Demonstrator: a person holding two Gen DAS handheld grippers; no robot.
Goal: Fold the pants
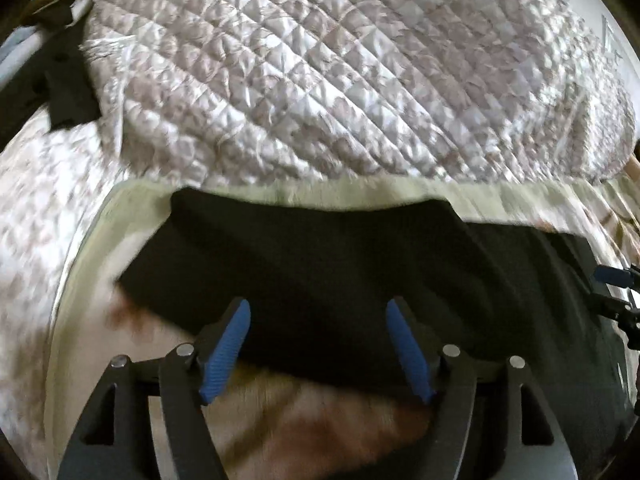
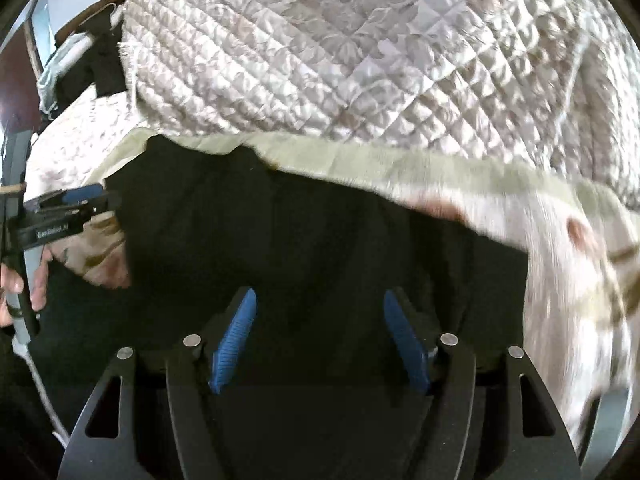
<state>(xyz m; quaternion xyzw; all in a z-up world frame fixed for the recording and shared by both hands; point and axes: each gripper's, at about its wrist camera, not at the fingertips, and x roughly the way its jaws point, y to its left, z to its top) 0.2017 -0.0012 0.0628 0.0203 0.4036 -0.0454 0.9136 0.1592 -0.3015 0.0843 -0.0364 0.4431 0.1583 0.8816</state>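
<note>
Black pants (image 1: 320,264) lie flat across a pale bed sheet, filling the lower middle of the left wrist view. They also fill the middle of the right wrist view (image 2: 304,240). My left gripper (image 1: 318,308) is open, its blue pads apart just above the pants' near edge, empty. My right gripper (image 2: 316,300) is open over the pants, empty. The right gripper shows at the right edge of the left wrist view (image 1: 616,280). The left gripper shows at the left edge of the right wrist view (image 2: 76,200).
A quilted white and beige bedspread (image 1: 340,72) is bunched up behind the pants, also in the right wrist view (image 2: 360,48). The patterned sheet (image 2: 568,264) lies to the right. A dark garment (image 1: 60,80) lies at the far left.
</note>
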